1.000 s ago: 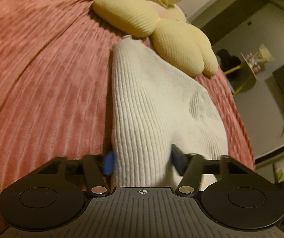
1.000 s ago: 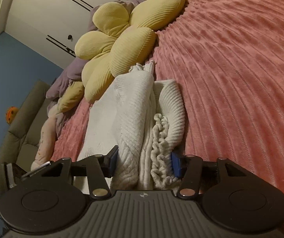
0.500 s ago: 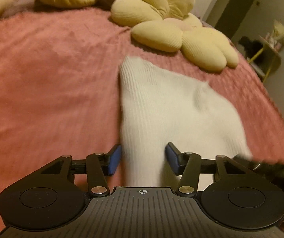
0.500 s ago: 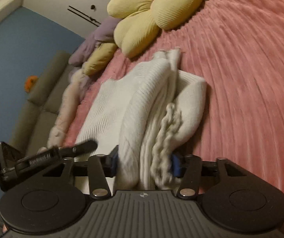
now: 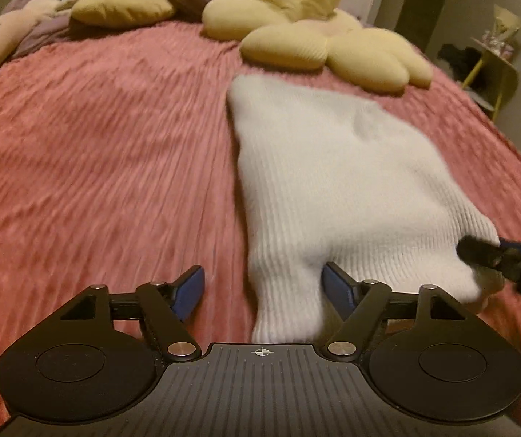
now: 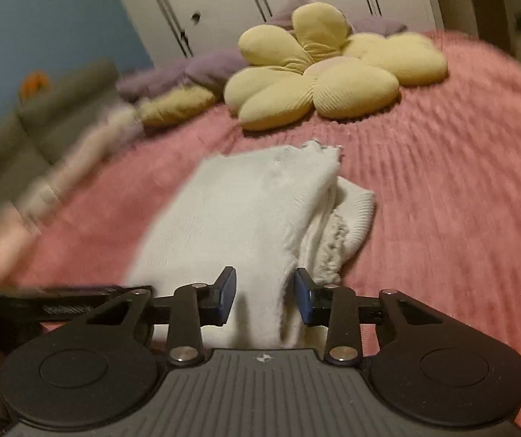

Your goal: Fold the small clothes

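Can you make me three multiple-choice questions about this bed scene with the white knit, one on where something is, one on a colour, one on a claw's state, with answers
1. Where does the yellow flower cushion lie relative to the white knit garment?
A. Beyond its far end
B. On top of it
C. Under it

2. What colour is the bedspread?
A. Grey
B. Pink-red
C. Green

3. How does the left claw stand?
A. Clamped shut on the cushion
B. Open, jaws set wide around the garment's near end
C. Out of view

Answers:
1 A, the cushion sits on the bedspread past the garment's far edge.
2 B, the ribbed cover shows pink-red in both views.
3 B, bedspread shows between the left blue pad and the cloth. The right claw also sits around a garment fold with gaps visible.
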The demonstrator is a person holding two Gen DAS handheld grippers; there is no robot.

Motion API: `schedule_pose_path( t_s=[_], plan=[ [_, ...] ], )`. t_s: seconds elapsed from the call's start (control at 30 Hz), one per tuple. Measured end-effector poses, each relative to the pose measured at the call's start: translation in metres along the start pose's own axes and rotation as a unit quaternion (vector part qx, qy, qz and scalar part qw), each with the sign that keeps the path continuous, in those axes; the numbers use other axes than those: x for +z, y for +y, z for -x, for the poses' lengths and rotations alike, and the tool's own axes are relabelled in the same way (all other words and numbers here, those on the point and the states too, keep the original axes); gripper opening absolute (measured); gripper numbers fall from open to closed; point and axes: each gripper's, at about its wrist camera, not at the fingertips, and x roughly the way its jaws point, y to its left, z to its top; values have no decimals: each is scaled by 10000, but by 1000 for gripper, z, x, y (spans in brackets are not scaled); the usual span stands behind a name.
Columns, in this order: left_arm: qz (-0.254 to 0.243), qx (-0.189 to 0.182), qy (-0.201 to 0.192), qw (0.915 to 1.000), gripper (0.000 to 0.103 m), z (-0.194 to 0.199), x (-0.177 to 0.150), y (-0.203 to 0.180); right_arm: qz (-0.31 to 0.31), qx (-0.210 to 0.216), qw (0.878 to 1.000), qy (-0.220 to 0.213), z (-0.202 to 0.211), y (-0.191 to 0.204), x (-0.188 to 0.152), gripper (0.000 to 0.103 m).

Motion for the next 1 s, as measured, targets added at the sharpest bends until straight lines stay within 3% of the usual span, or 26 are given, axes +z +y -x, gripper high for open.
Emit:
schedule_pose_path(
  t_s=[0.07,0.2,0.33,0.6,0.77,1.0],
  plan=[
    [82,-13,72,9999,82,2,-2,4,540,-670,9958,304,-17,9,-13,28],
    [-22,125,-233,9996,81,27,1,5,394,-709,9960,375,-12,4,-17,28],
    [-11,313,-559,9979,85,33,19,4,564,-755,9955,-58,2,14,-2,29],
    [-56,551,-325,9979,90,-4,32,-12,1386,-1170,9830,-295,-33,39,17,30],
    [-84,508,-266,9983,93,-15,30,-16,1828,-1551,9707,-126,-61,33,5,31],
    [-107,569,-271,9980,97,-21,28,-18,1990,-1636,9658,-288,-68,26,-7,33]
  ],
)
